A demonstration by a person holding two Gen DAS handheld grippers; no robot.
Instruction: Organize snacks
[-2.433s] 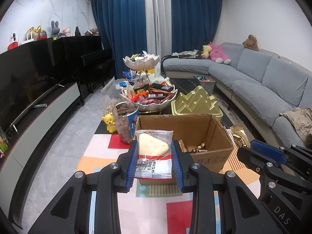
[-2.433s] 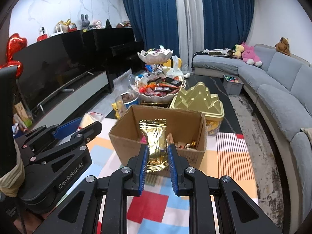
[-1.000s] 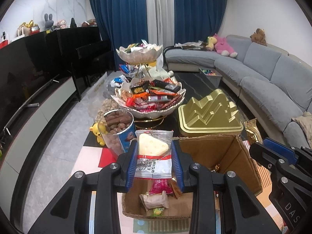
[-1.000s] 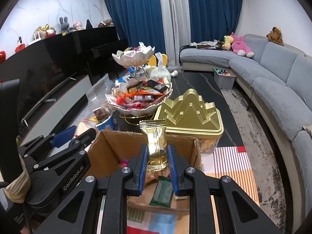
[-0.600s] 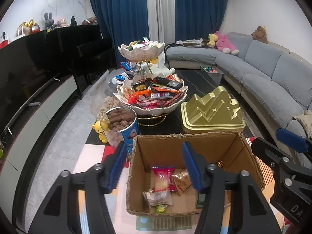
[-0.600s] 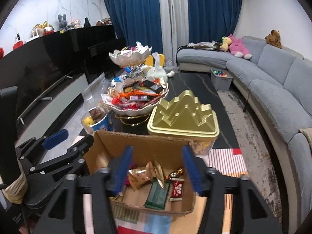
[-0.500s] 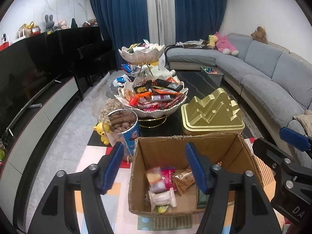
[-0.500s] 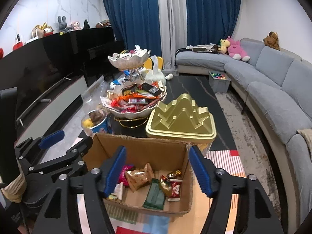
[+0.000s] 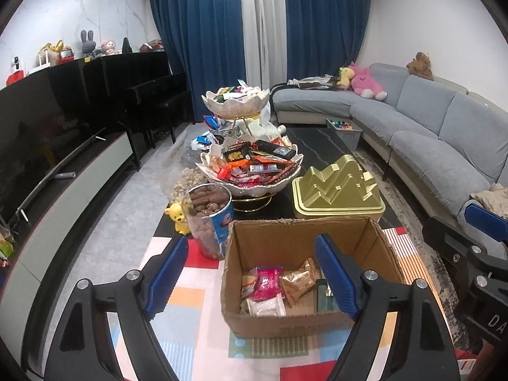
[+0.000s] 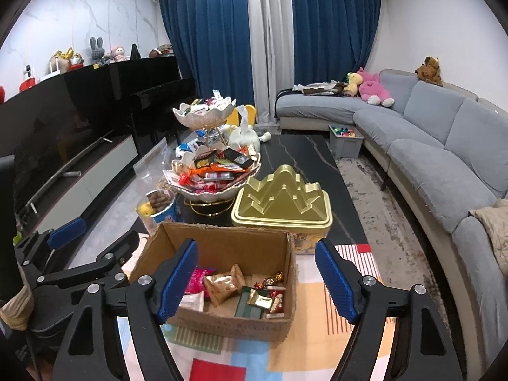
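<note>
An open cardboard box [image 9: 304, 231] [image 10: 222, 235] stands on a colourful mat and holds several snack packets, among them a pink packet [image 9: 266, 282], a gold packet [image 10: 222, 287] and a white packet [image 9: 266, 307]. My left gripper [image 9: 252, 281] is open and empty above the box's near left side. My right gripper [image 10: 255, 281] is open and empty above the box's near side. Each gripper shows at the edge of the other's view.
A two-tier white snack bowl stand [image 9: 250, 165] full of wrapped snacks stands behind the box. A gold mountain-shaped tin [image 9: 338, 190] is at the right, a clear tub of brown snacks [image 9: 209, 216] and a yellow bear toy [image 9: 179, 219] at the left. A grey sofa [image 9: 438, 146] runs along the right.
Both grippers moved over the box and opened. The cheese-picture packet from the left and the gold packet from the right dropped into the box. Both grippers now stand wide open.
</note>
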